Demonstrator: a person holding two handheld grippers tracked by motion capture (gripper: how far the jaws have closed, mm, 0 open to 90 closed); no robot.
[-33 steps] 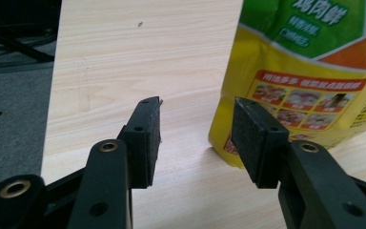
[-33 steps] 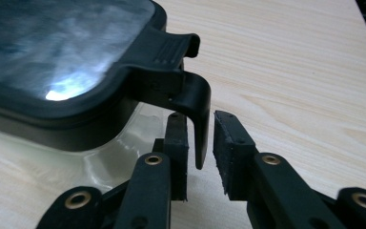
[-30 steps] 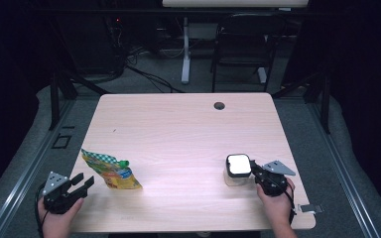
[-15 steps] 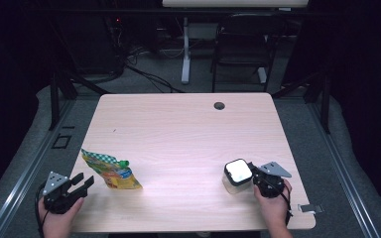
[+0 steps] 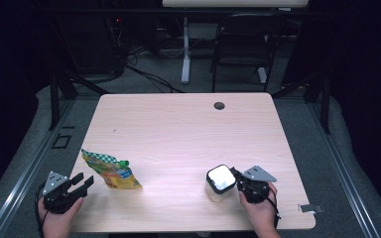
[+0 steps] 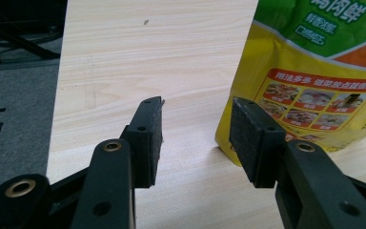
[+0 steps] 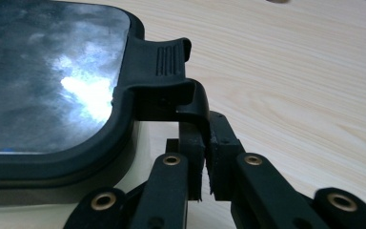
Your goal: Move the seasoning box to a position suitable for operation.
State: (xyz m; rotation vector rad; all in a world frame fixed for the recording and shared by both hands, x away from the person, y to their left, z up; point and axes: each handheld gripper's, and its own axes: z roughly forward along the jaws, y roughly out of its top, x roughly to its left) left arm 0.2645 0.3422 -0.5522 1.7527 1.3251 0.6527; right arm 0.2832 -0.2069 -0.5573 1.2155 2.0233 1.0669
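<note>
A white container with a black-rimmed clear lid stands near the table's front right. My right gripper is at its right side, and its jaws have just been closing. In the right gripper view the right gripper is shut on the lid's black side clip, beside the glossy lid. A yellow and green food pouch lies at the front left. My left gripper rests just left of it, open. In the left gripper view the left gripper holds nothing, with the pouch behind its right jaw.
The light wooden table has a cable hole near its far edge. A small grey strip lies at the front right corner. A chair and desk legs stand on the dark floor beyond the table.
The container has shifted left and toward the front edge with my right gripper, and its lid now tilts up more. The left gripper and pouch have stayed put.
</note>
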